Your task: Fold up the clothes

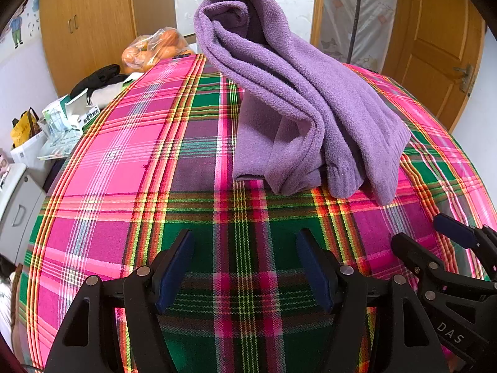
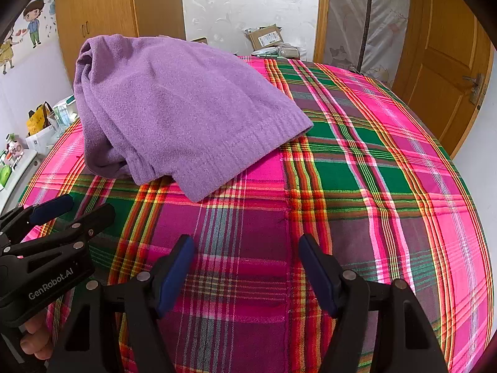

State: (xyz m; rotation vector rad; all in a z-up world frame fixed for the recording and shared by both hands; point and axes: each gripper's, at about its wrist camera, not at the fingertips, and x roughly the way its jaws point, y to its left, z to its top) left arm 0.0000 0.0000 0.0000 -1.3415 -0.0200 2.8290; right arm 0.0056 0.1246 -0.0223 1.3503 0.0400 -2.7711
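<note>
Two views take in one bed under a plaid cover (image 1: 124, 168) of pink, green and red.

In the left wrist view, wooden wardrobes (image 1: 90, 25) and a wooden door (image 1: 435, 40) stand behind the bed, and a plastic bag of oranges (image 1: 155, 49) lies near its far edge. A purple fleece garment (image 1: 298, 102) lies bunched in long rolled folds on the cover, right of centre. The left gripper (image 1: 245, 267) hovers over bare plaid short of the garment, its fingers spread wide and empty. The right gripper (image 1: 435, 233) shows at the lower right.

In the right wrist view, a cardboard box (image 2: 265, 37) sits beyond the bed. The garment's ribbed hem (image 2: 245, 146) faces the camera, with the heap at upper left. The right gripper's fingers (image 2: 320, 272) gape wide, holding nothing, over plaid.
</note>
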